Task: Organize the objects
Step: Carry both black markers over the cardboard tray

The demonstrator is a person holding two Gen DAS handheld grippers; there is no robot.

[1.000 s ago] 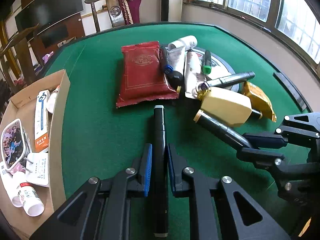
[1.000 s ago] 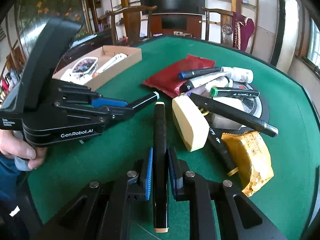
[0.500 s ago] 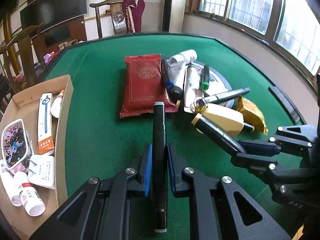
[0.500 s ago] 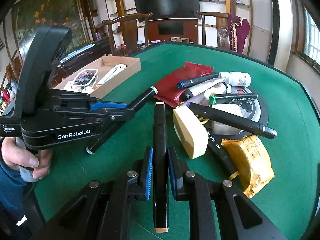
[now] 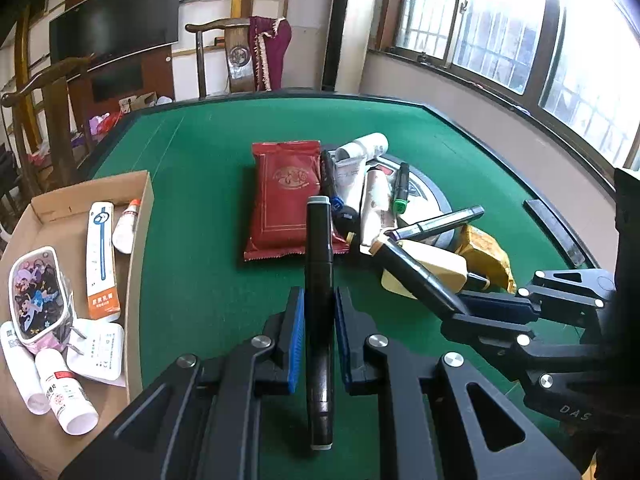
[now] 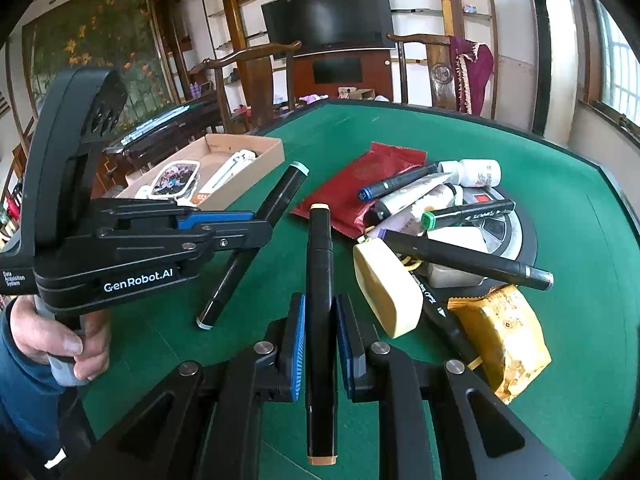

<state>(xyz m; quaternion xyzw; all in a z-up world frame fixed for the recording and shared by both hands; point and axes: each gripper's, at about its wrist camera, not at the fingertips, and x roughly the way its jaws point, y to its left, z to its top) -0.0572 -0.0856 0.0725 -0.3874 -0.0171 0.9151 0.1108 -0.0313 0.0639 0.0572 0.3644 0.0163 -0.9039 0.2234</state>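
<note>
**Two markers gripped above the green bench**

At lower centre of each wrist view, fingers clamped a black marker: the left gripper held a grey-capped marker, the right gripper a tan-capped marker. A cardboard box sat at left.

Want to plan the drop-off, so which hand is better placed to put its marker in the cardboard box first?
Left, probably. The left gripper and its marker sit beside the cardboard box; the right gripper is by the pile, farther away.
</note>
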